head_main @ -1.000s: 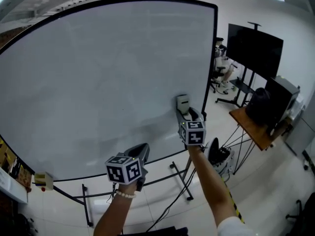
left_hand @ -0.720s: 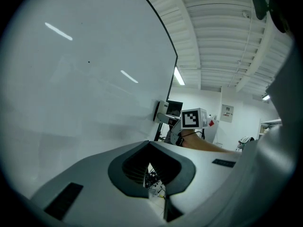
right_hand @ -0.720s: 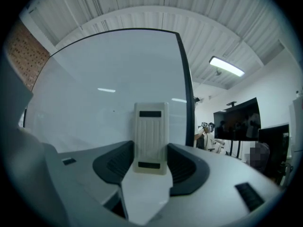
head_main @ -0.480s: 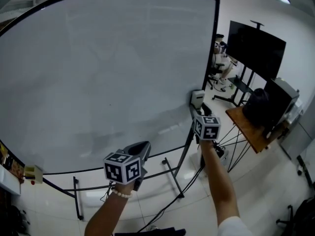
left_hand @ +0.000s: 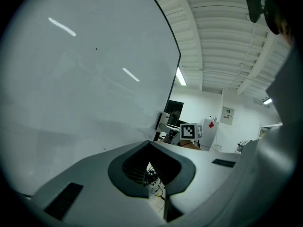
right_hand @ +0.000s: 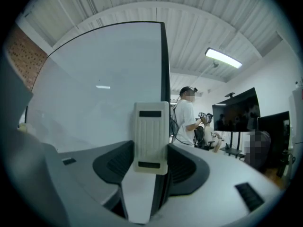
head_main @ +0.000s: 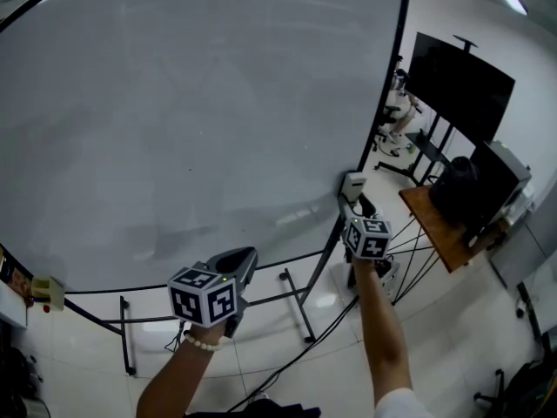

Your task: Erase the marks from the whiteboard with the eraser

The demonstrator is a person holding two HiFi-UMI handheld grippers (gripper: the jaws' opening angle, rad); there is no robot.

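At the lower right corner of a standing whiteboard [head_main: 191, 120] — its top and left edges cut off in the head view — the right gripper [right_hand: 150, 161] clamps a pale ribbed eraser [right_hand: 151, 135] upright beside the black frame; whether it touches the board cannot be told. Only faint grey smears are discernible on the surface. The left gripper [left_hand: 150, 148] hangs near the board's bottom edge — jaws closed on nothing.
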